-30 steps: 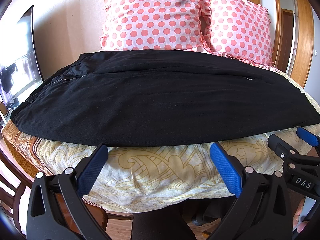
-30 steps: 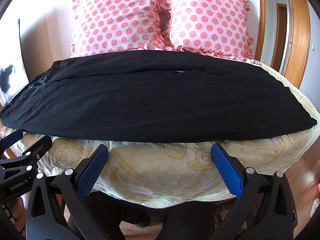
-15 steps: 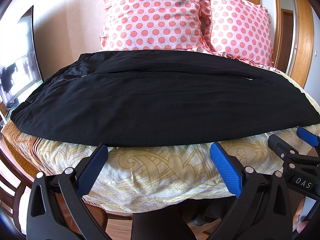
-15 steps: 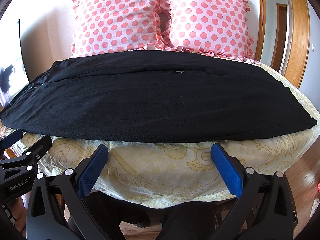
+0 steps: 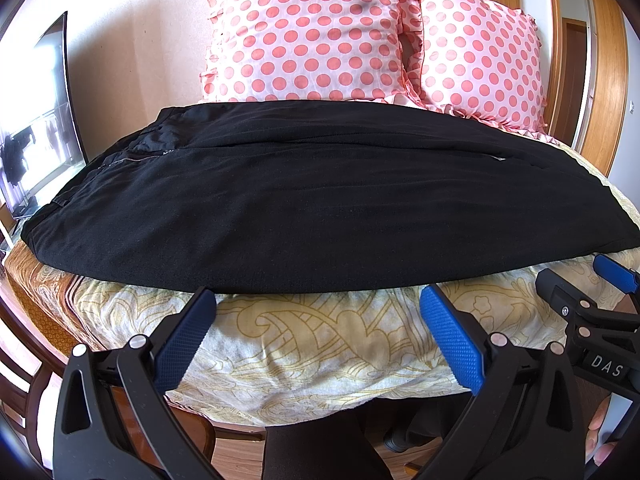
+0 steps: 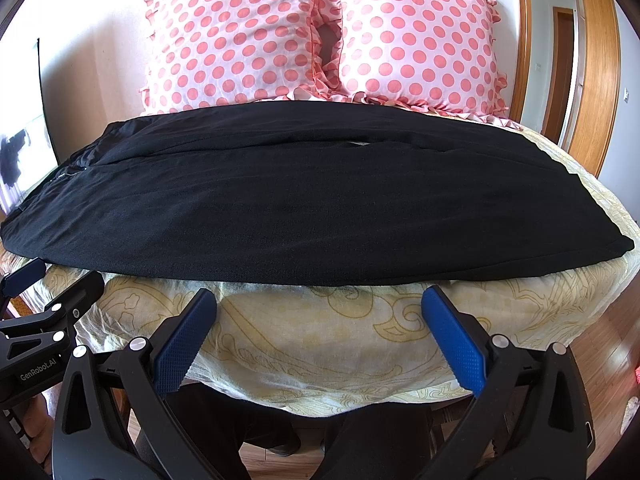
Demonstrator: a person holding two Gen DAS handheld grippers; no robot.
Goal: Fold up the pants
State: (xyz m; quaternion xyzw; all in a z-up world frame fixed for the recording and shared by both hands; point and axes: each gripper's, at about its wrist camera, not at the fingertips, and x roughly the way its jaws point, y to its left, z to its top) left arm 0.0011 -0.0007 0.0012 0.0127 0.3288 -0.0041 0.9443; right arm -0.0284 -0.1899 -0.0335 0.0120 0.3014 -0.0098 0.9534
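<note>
Black pants (image 5: 304,200) lie flat across the bed, waistband and zipper at the left, leg ends at the right; they also show in the right wrist view (image 6: 312,208). My left gripper (image 5: 318,304) is open and empty, just short of the pants' near edge. My right gripper (image 6: 320,304) is open and empty, also just short of that edge. The right gripper shows at the right of the left wrist view (image 5: 592,300). The left gripper shows at the left of the right wrist view (image 6: 48,296).
Two pink polka-dot pillows (image 5: 312,36) (image 6: 416,36) stand behind the pants. The yellow patterned bedspread (image 5: 320,344) hangs over the near bed edge. A dark screen (image 5: 40,120) stands at the left. A wooden door frame (image 6: 592,60) is at the right.
</note>
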